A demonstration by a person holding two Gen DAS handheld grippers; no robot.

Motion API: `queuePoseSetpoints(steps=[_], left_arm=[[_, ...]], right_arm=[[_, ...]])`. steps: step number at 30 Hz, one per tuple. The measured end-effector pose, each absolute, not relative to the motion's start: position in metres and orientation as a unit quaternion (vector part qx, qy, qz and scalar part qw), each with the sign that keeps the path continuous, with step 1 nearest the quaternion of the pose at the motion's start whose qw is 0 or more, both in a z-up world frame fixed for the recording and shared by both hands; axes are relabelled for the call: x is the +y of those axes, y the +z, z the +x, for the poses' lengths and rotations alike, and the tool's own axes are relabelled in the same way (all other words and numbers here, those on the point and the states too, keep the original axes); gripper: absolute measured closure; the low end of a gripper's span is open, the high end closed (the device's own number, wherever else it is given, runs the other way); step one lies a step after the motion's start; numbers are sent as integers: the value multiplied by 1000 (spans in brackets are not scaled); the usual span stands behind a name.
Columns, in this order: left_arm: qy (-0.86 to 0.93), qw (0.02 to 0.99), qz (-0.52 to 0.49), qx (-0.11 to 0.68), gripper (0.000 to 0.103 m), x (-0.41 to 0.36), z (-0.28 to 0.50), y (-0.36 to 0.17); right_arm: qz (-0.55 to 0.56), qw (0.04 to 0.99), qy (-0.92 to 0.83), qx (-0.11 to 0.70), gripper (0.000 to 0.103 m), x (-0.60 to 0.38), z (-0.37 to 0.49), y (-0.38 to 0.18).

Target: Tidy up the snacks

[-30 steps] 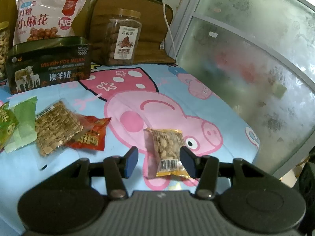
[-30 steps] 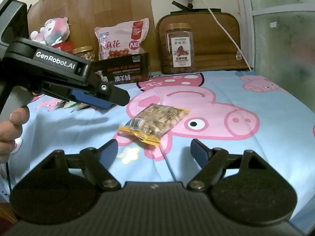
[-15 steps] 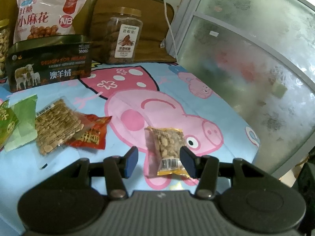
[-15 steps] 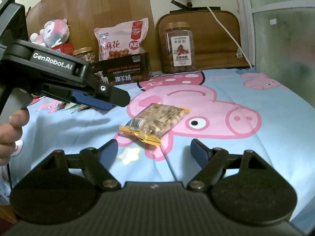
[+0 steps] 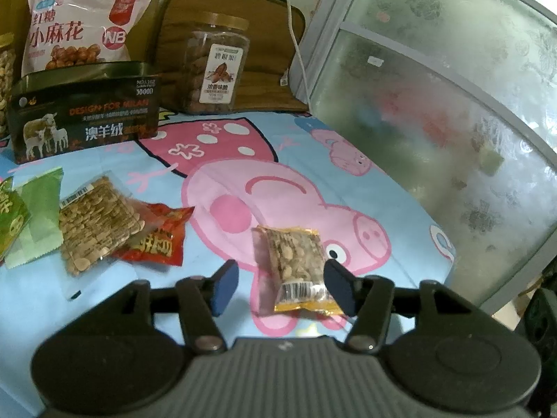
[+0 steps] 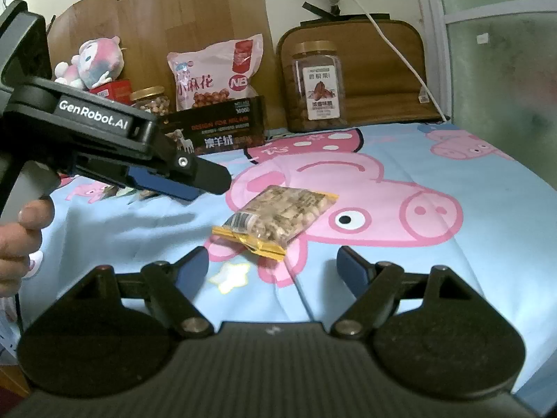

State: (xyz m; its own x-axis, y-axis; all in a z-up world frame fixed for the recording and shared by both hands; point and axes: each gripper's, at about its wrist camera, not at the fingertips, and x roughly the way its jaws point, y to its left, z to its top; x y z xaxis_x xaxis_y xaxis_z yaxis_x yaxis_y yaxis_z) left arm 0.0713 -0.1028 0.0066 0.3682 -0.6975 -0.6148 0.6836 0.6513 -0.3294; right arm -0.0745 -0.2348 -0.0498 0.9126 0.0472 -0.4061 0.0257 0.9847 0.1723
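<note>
Nut packet (image 5: 296, 268), clear film w/ yellow sealed end, lies flat on the pig-print sheet (image 5: 348, 181), alone on the pink pig face; left gripper (image 5: 278, 284) hangs above its near end, jaws opening, packet seen betw. the blue pads but the right wrist view shows that gripper up off the sheet, pads not on the film; right gripper (image 6: 273, 266) spread wide nearer the bed's edge, nothing in it, packet just beyond its tips. Step in hand, as I read it: packet set down or about to be taken, can't tell which; next move prob. calls for dropping low so the pads straddle the packet's narrow width, flat film gives little to bite, so pinch the crimped end. Further left: loose pile, seed brittle pack (image 5: 97, 223) over a red sachet (image 5: 160, 237), green wrappers (image 5: 34, 216) beside; open sheet betw. pile and packet, room to slide across. Right side: sheet falls off toward the frosted glass door (image 5: 452, 122), little margin there. Far back: dark box (image 5: 83, 118), pink bag (image 5: 83, 24), nut jar (image 5: 217, 66) along the headboard, well apart.
</note>
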Motion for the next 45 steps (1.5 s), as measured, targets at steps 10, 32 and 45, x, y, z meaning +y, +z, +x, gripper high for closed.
queuePoseSetpoints(steps=[10,32,45], left_arm=[[-418,832,0,365,47,-103,68,10],[-417,835,-1,359,45,-97,64,13],[-421,830,1,365,45,-105,65,12]], right_arm=[[96,974,1,203,21,-236,-77,-47],[93,975,7,200,21,-232,-79,-45],[101,975,7,198,21,-236,-82,-45]])
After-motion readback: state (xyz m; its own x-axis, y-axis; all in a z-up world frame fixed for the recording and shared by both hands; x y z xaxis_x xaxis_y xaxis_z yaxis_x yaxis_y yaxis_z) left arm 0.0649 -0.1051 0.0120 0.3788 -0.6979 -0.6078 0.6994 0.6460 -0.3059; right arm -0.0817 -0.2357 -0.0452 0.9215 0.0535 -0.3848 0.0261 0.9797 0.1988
